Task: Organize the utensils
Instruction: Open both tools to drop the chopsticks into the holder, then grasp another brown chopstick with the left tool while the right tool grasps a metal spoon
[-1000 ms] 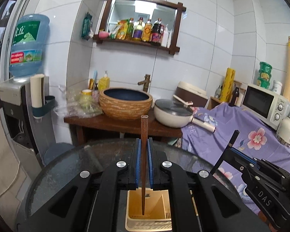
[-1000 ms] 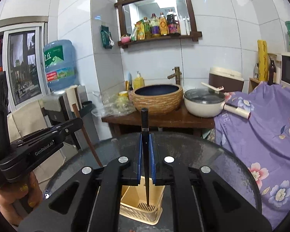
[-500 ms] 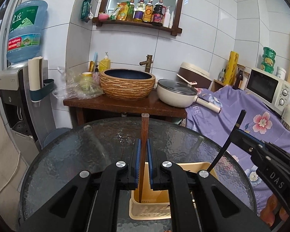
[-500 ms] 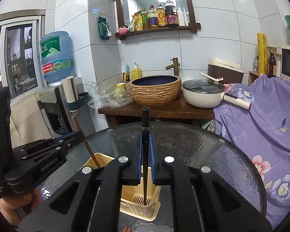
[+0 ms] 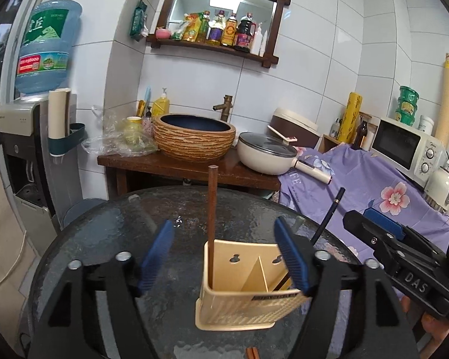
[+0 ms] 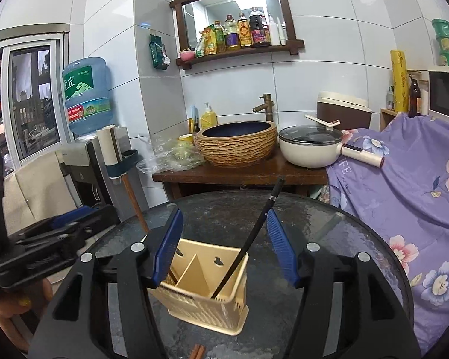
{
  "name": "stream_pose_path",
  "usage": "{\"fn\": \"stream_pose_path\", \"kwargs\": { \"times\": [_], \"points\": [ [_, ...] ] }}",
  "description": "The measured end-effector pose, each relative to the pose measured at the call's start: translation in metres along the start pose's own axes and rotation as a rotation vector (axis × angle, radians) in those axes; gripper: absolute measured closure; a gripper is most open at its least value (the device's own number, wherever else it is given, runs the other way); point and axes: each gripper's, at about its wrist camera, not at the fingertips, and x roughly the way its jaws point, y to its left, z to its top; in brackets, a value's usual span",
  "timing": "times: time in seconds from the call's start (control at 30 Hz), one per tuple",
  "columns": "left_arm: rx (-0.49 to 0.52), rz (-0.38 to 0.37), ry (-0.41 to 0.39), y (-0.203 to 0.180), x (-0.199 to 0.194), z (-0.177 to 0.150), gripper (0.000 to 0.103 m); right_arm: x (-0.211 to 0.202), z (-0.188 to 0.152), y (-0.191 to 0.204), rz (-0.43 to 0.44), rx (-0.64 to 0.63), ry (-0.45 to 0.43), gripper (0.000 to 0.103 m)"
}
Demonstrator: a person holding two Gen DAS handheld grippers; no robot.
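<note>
Left wrist view: your left hand-held gripper (image 5: 224, 251) gapes wide, holding nothing; the brown chopstick (image 5: 211, 227) stands in the caddy (image 5: 242, 308) on the tabletop (image 5: 104, 239)

Right wrist view: your right hand-held gripper (image 6: 224, 246) is wide too; the black chopstick (image 6: 251, 233) leans in the caddy's right compartment
</note>
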Motion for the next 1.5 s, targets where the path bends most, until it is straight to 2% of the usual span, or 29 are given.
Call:
{"fn": "stream_pose_path", "kwargs": {
  "times": [0.1,0.17,0.33,0.53,0.63,0.67,0.7,0.77,1.0,1.13,1.2,1.5],
  "points": [
    [0.005,0.032,-0.017,0.010,-0.024,-0.010,0.011,-0.015,-0.011,-0.002,-0.010,0.017,0.028,0.044],
    [0.016,0.071,0.002,0.017,-0.035,-0.020,0.007,-0.022,-0.023,-0.002,-0.028,0.016,0.070,0.044],
    [0.071,0.152,0.158,0.033,-0.042,-0.062,0.006,-0.034,-0.071,0.003,-0.054,-0.001,0.195,0.044],
    [0.077,0.229,0.302,0.055,-0.040,-0.121,0.007,-0.036,-0.141,0.011,-0.077,-0.021,0.367,0.044],
    [0.042,0.205,0.360,0.068,-0.045,-0.146,0.011,-0.038,-0.171,0.010,-0.075,0.009,0.439,0.044],
    [0.037,0.198,0.376,0.068,-0.045,-0.151,0.018,-0.039,-0.178,0.010,-0.075,0.016,0.455,0.044],
    [0.033,0.191,0.392,0.070,-0.047,-0.156,0.025,-0.040,-0.182,0.010,-0.073,0.020,0.465,0.044],
    [0.037,0.178,0.425,0.068,-0.048,-0.167,0.031,-0.043,-0.190,0.011,-0.065,0.034,0.489,0.044],
    [0.053,0.131,0.475,0.053,-0.052,-0.187,0.044,-0.047,-0.208,0.021,-0.069,0.031,0.534,0.044],
    [0.053,0.091,0.497,0.043,-0.051,-0.193,0.048,-0.040,-0.214,0.024,-0.065,0.041,0.558,0.046],
    [0.064,0.079,0.506,0.036,-0.050,-0.196,0.050,-0.036,-0.215,0.025,-0.068,0.039,0.571,0.051],
    [0.073,0.079,0.526,0.030,-0.043,-0.202,0.057,-0.020,-0.217,0.026,-0.083,0.043,0.607,0.055]
  ]
}}
